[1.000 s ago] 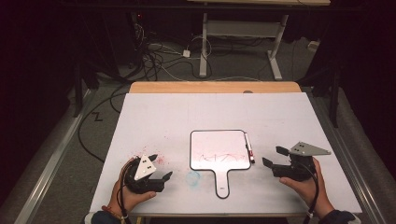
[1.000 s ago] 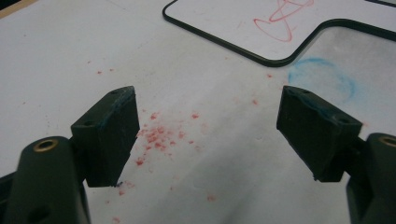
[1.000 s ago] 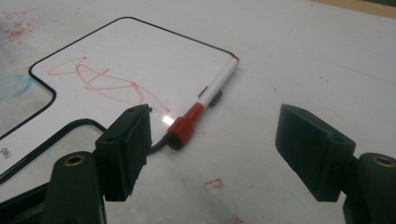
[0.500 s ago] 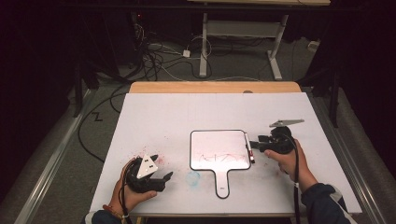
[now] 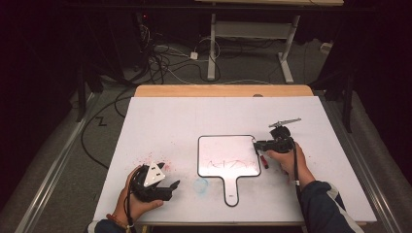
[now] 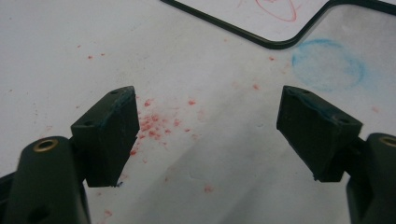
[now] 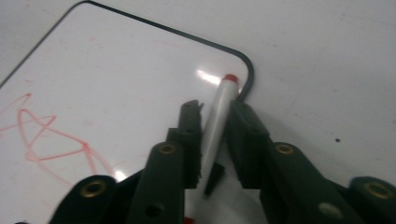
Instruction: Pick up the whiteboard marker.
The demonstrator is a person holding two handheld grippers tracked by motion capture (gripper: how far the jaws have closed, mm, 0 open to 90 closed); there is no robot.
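Our right gripper (image 7: 212,140) has just been closing on the red-capped marker (image 7: 218,122), which lies along the right edge of the small whiteboard (image 5: 228,153) near the table's (image 5: 194,116) front-right quarter; its pads now look pressed to the barrel. We should grip mid-barrel and lift straight, not dragging across the board. Our left gripper (image 6: 208,135) rests open, holding nothing, near the front-left corner.

Tabletop (image 5: 194,116) beyond whiteboard (image 5: 228,155) open; nothing blocks passage.
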